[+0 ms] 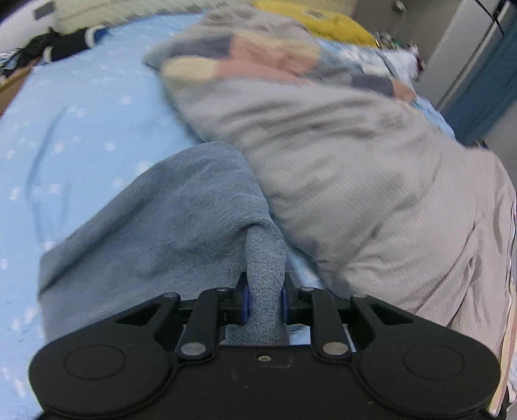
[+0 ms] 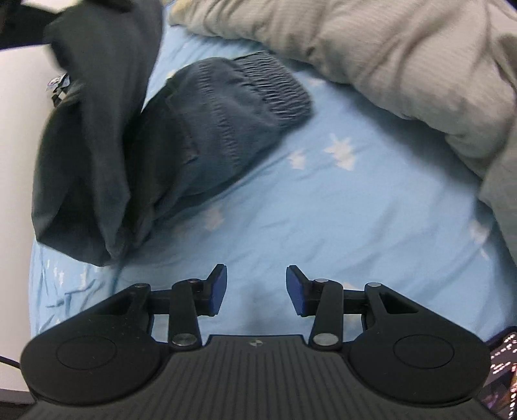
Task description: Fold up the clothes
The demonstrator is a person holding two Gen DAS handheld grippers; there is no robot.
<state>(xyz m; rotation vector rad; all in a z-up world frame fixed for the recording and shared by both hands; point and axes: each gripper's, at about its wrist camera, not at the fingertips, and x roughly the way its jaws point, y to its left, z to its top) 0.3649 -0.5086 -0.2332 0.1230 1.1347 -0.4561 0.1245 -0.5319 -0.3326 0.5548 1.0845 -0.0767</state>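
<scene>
My left gripper (image 1: 264, 295) is shut on a fold of a blue denim garment (image 1: 168, 232), which drapes away to the left over the light blue bed sheet (image 1: 80, 129). In the right wrist view the same denim garment (image 2: 226, 119) lies bunched on the sheet, its elastic waistband (image 2: 271, 87) toward the top, with a dark part (image 2: 93, 145) hanging at the left. My right gripper (image 2: 256, 287) is open and empty, above bare sheet (image 2: 339, 226) to the right of and below the garment.
A grey duvet with coloured patches (image 1: 339, 161) lies heaped along the right of the bed; it also fills the top right of the right wrist view (image 2: 404, 64). A yellow pillow (image 1: 329, 22) and dark clothes (image 1: 64, 45) lie at the far end. A white wall (image 2: 19, 129) borders the bed.
</scene>
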